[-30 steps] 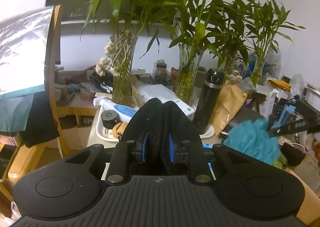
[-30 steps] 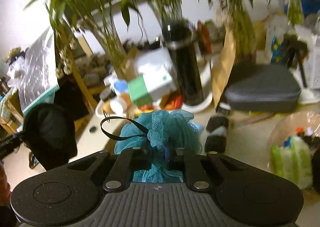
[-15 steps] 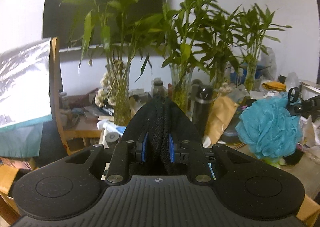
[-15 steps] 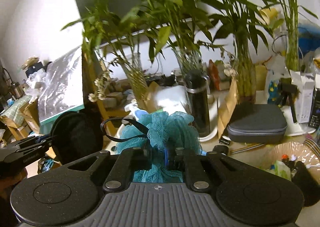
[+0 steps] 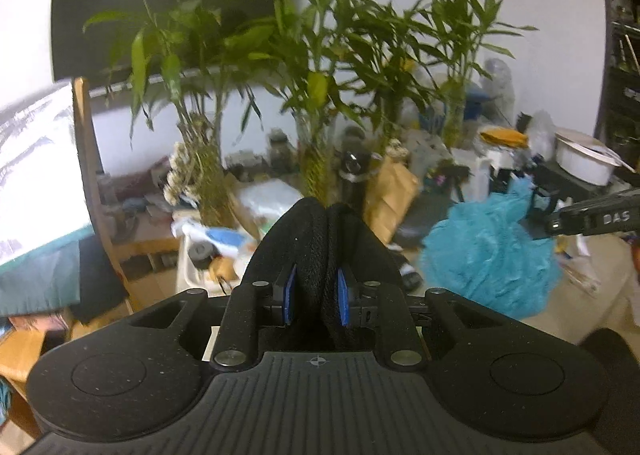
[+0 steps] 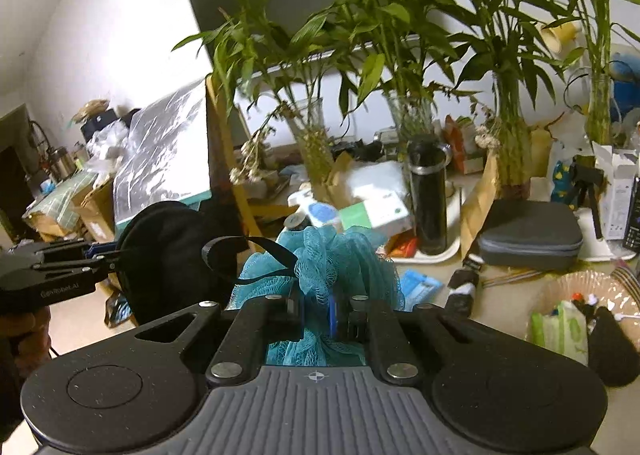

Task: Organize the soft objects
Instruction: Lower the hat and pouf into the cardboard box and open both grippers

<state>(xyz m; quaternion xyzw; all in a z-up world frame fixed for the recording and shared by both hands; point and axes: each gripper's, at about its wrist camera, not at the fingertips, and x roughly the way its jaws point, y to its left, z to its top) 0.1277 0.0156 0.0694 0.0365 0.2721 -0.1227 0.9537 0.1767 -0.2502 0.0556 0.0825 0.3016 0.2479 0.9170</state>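
Soft objects sit in both our claws: we pinch a black padded pouch [image 5: 320,239] between the left gripper [image 5: 316,297] blue pads, and the right gripper [image 6: 316,311] is clamped tight on a teal mesh bath sponge [image 6: 320,267]. Both hang above the cluttered table [image 6: 500,307], sponge to the right of the pouch, with bamboo vases [image 6: 408,123] and a black flask [image 6: 428,199] at the far side.

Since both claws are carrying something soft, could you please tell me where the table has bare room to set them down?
The clearest bare tabletop lies between the grey zip case, the clear bowl of odds and ends and the blue packet. The back is crowded: the black flask on its white tray, boxes, paper bags and plant vases.
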